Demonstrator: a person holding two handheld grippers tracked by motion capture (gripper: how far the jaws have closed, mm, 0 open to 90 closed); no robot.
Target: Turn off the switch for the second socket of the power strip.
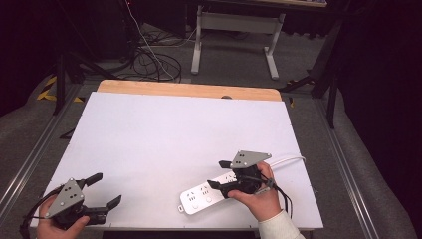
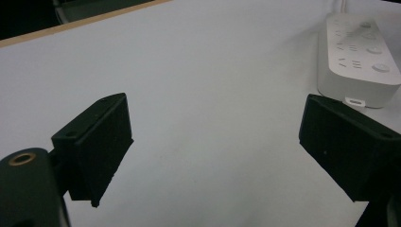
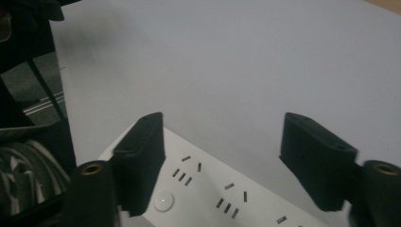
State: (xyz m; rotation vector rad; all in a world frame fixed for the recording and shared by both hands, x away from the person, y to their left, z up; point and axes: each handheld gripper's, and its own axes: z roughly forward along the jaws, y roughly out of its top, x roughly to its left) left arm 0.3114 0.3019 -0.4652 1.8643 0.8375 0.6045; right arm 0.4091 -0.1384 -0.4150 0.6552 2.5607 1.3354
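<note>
I see nothing gripped yet: my right gripper hovers, jaws apart, over the white power strip near the table's front edge; my left gripper waits, jaws apart, well away.

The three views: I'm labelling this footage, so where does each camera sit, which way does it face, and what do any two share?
High view: above the person's side, looking forward and down on the table; both hands, left gripper and right gripper show.
Left gripper view: rides the left gripper, facing across the table toward the power strip; its open fingers show.
Right gripper view: rides the right gripper, just above the strip; open fingers show.
All share the strip and table.
</note>
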